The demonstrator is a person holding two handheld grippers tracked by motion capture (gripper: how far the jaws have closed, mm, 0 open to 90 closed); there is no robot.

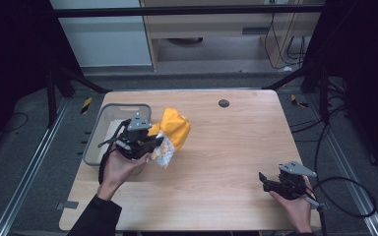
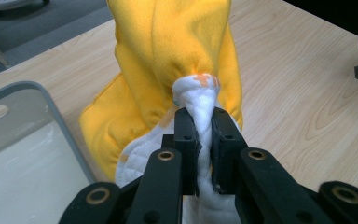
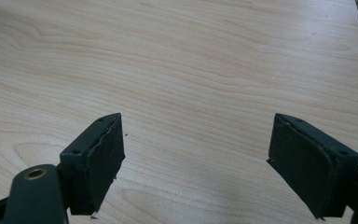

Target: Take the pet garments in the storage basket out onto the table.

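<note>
Left gripper view: the left claw (image 2: 199, 140) pinches a white quilted fold of the yellow oven mitt (image 2: 177, 60); soft, light, best held at this bunched edge. The right claw (image 3: 205, 163) stands spread over the bench (image 3: 191, 56).

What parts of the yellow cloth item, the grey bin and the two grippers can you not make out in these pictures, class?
- Yellow cloth item: its near end, high view, hidden by the left gripper; its kind unclear.
- Same item, left gripper view: top cut off by the edge.
- Grey bin: its floor blurred in the left gripper view.
- Right gripper: jaw tips too small, high view.
</note>
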